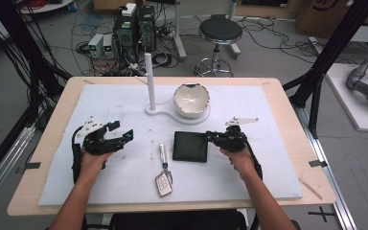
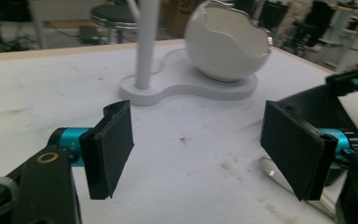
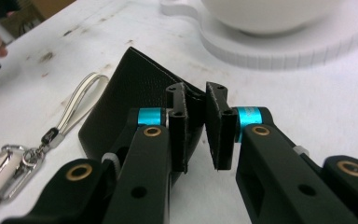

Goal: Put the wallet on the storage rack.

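A black wallet (image 1: 190,146) lies at the middle of the white mat, right of a car key on a strap (image 1: 163,178). My right gripper (image 1: 210,137) is shut on the wallet's right edge. In the right gripper view the wallet (image 3: 135,93) slopes up from the mat, its raised corner pinched between the two pads of my right gripper (image 3: 196,126). The strap and key ring (image 3: 51,133) lie to its left. My left gripper (image 1: 124,132) hovers at the mat's left, jaws wide apart. Nothing sits between the jaws of my left gripper (image 2: 198,149), just bare mat.
A white egg-shaped bowl (image 1: 190,99) sits on a flat white stand (image 1: 154,110) with an upright post (image 1: 149,79) at the back of the mat. The wooden table edge (image 1: 287,105) frames the mat. A stool (image 1: 220,31) and computer gear stand beyond.
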Demonstrator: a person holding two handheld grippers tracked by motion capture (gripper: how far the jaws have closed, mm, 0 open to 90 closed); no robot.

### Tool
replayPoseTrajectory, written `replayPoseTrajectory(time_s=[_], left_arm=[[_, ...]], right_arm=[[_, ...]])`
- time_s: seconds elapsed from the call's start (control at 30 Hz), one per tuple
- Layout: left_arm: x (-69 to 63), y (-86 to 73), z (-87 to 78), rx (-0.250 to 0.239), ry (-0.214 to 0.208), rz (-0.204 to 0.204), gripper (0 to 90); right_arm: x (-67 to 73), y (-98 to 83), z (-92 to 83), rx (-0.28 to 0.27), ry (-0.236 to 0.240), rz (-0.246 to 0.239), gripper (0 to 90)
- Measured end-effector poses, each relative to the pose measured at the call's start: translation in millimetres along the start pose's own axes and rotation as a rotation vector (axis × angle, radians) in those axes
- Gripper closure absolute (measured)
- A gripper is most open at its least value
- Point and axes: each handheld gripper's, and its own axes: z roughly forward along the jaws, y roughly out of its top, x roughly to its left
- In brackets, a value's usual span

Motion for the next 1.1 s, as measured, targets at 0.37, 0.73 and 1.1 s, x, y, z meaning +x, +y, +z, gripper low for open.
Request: replayPoseTrajectory(time_s=[0.37, 0.73, 1.1], left_arm=[[-30.5, 14.4, 46.7, 0.1, -0.191, 0.05, 28.4], [-57.6, 9.4, 101.0, 0.213, -0.383, 0.056, 35.7], [-64.3, 12.1, 109.7, 0.234, -0.43, 0.092, 54.6]], right_arm=[[15.1, 5.9, -12.4, -0.077, 0.03, -0.19, 81.7], [14.6, 7.8, -16.3, -0.103, 0.092, -0.223, 81.8], [12.3, 7.6, -16.7, -0.099, 0.104, -0.232, 81.7]])
